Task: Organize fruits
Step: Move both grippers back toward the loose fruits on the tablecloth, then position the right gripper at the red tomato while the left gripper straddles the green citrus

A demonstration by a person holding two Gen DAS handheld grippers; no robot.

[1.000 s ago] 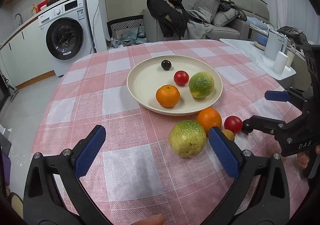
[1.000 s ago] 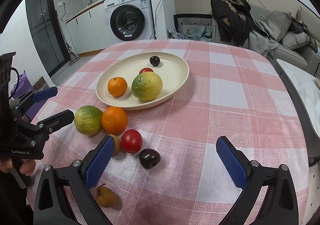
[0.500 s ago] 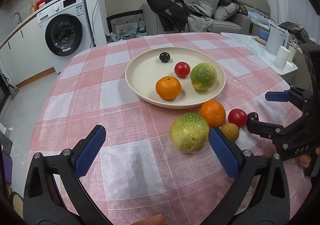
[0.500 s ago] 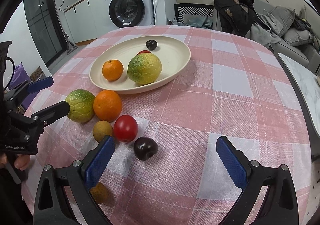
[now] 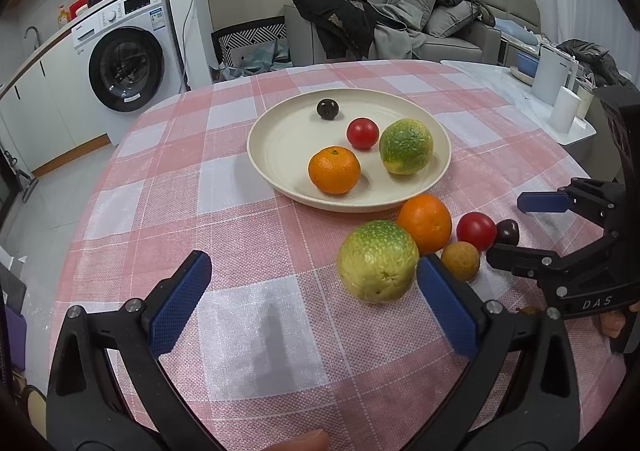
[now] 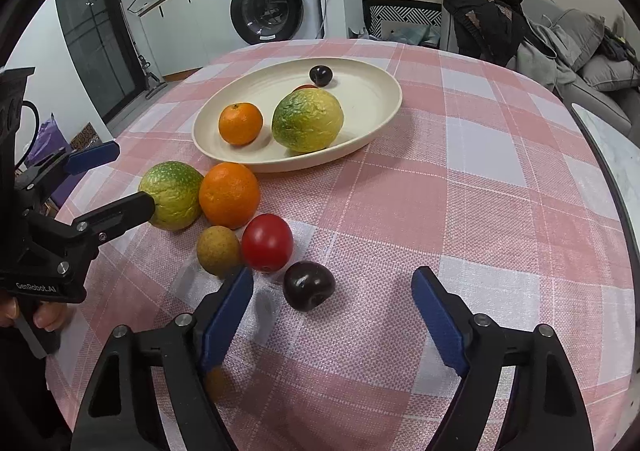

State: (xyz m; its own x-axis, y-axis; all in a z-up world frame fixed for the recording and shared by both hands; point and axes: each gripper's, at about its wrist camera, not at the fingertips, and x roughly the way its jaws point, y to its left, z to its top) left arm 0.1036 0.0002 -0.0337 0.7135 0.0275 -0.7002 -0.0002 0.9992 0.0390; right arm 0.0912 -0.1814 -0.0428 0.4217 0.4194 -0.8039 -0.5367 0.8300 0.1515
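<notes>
A cream plate (image 5: 280,143) (image 6: 372,99) holds an orange (image 5: 334,170), a red tomato (image 5: 362,133), a green-yellow citrus (image 5: 405,147) and a dark plum (image 5: 327,108). On the cloth in front of it lie a green citrus (image 5: 376,259) (image 6: 172,195), an orange (image 5: 425,223) (image 6: 229,195), a small brown fruit (image 5: 460,261) (image 6: 218,249), a red tomato (image 5: 476,231) (image 6: 267,242) and a dark plum (image 5: 507,231) (image 6: 308,285). My left gripper (image 5: 314,291) is open and empty, its right pad beside the green citrus. My right gripper (image 6: 334,311) is open and empty, just short of the dark plum.
The round table has a pink checked cloth (image 5: 240,187). Another small brown fruit (image 6: 216,383) lies under my right gripper's left finger. A washing machine (image 5: 124,59) and a sofa with clothes (image 5: 380,23) stand beyond. A side table with white containers (image 5: 556,99) is at the right.
Both grippers have moved forward toward the loose fruits, which appear closer now. The dark plum now sits just ahead of the right gripper's pads. Both stay open.
</notes>
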